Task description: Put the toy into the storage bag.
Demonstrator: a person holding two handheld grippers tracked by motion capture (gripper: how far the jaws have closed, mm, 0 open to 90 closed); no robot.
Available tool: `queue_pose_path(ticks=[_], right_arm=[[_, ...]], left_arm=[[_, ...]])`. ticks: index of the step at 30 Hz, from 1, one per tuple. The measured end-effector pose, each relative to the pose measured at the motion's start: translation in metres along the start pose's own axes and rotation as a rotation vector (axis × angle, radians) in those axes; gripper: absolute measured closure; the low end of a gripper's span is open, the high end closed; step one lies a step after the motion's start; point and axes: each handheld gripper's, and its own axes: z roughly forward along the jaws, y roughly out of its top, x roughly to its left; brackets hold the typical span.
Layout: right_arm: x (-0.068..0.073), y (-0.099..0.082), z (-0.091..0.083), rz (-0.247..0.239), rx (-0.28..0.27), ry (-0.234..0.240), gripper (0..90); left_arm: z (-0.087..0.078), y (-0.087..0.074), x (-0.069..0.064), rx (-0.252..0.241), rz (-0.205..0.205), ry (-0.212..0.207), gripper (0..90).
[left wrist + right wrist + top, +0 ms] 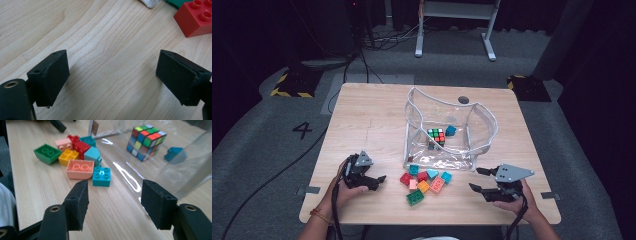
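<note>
Both grippers sit low over the desk [362, 110] with jaws spread, nothing between them. The left gripper [379, 180] is beside the pile of toy bricks [424, 181]; the right gripper [478, 179] faces it, near the clear bag [482, 125] holding a puzzle cube [436, 136].

In the left gripper view, the red brick [194, 18] was cut off by the right edge, and a green brick [177, 3] and a pale scrap [150, 3] ran off the top. In the right gripper view, the clear bag's [185, 170] film blurred the small blue piece [173, 153] and hid its shape.
</note>
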Motion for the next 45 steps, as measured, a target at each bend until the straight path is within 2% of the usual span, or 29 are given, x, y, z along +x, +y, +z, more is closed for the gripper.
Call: queue_pose_path(ticks=[3,6,11,14,15,17,19,21,24,25,31,36,37,45], right_arm=[[0.001,-0.004,0.015,-0.004,0.026,0.030,41.6],[0.005,-0.007,0.031,0.008,0.059,0.037,43.2],[0.005,-0.010,0.059,-0.020,0.100,0.048,43.8],[0.005,-0.012,0.071,0.022,0.139,0.052,43.8],[0.004,-0.013,0.074,0.023,0.139,0.059,43.8],[0.003,-0.013,0.081,-0.001,0.137,0.074,43.7],[0.003,-0.011,0.084,-0.015,0.136,0.074,43.8],[0.003,-0.010,0.086,0.000,0.136,0.076,43.8],[0.002,-0.008,0.089,-0.006,0.136,0.076,45.5],[0.003,-0.007,0.091,0.007,0.138,0.078,47.4],[0.002,-0.006,0.093,0.016,0.131,0.098,58.4],[0.003,-0.007,0.091,0.029,0.131,0.077,59.1],[0.002,-0.008,0.090,0.017,0.133,0.075,59.1],[-0.001,-0.013,0.081,0.017,0.116,0.081,59.3]], left_arm=[[0.000,0.000,0.000,0.001,0.003,-0.002,11.6],[0.000,0.000,0.000,0.000,0.001,-0.001,11.6],[0.000,0.000,0.000,0.000,0.001,0.000,11.6],[0.000,0.000,0.000,0.001,0.005,-0.004,11.6],[0.000,0.000,0.001,0.002,0.006,-0.004,11.6],[0.000,0.000,0.001,0.003,0.007,-0.006,11.6],[0.000,0.000,0.001,0.004,0.006,-0.006,11.6],[0.000,0.000,0.001,0.004,0.006,-0.006,11.6],[0.000,0.000,0.001,0.003,0.006,-0.006,11.6],[0.000,0.000,0.001,0.004,0.006,-0.006,11.6],[0.000,0.000,0.001,0.004,0.006,-0.007,11.6],[0.000,0.000,0.001,0.001,0.007,-0.003,11.6],[0.000,0.000,0.000,0.001,0.005,-0.004,11.6],[0.000,0.000,0.000,0.000,0.000,-0.001,11.6]])
